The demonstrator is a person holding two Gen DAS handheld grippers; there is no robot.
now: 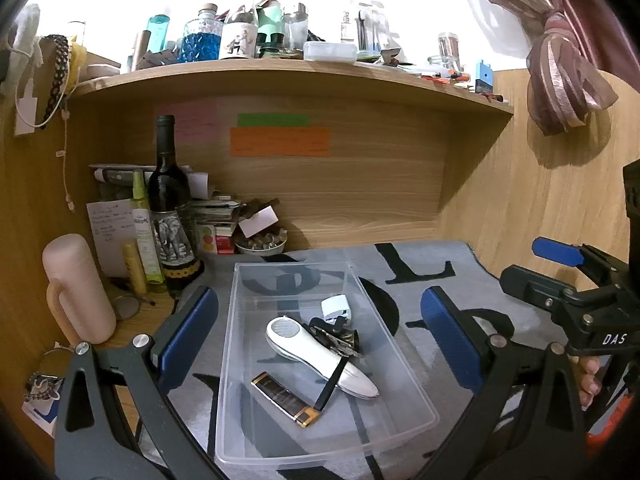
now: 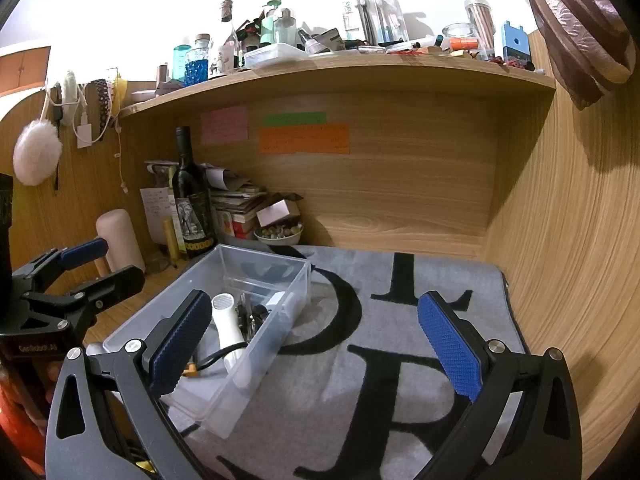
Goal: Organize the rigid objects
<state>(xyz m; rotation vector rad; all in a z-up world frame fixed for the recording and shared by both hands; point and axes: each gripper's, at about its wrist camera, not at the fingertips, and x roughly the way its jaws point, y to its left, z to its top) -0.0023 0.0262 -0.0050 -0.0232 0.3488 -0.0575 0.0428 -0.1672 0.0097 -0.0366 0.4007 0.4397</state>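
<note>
A clear plastic bin (image 1: 412,380) (image 2: 280,320) rests on a grey mat with black letters. Inside it lie a white handheld device (image 1: 316,352) (image 2: 226,324), a black and gold lighter (image 1: 286,398), a white charger plug (image 1: 335,308) and a bundle of dark keys or clips (image 1: 338,338). My left gripper (image 1: 320,344) hovers open over the bin, its blue pads either side of it, with nothing between them. To the bin's right, above the mat, my right gripper (image 2: 316,344) also stands open and holds nothing; it appears in the left wrist view as well (image 1: 568,280).
A wine bottle (image 1: 170,208), a pink mug (image 1: 78,288), small bottles, stacked papers and a bowl of stones (image 1: 262,245) crowd the desk's back left. A cluttered shelf (image 1: 280,76) overhangs. A wooden side wall (image 2: 568,260) stands to the right. The grey mat (image 2: 380,360) lies right of the bin.
</note>
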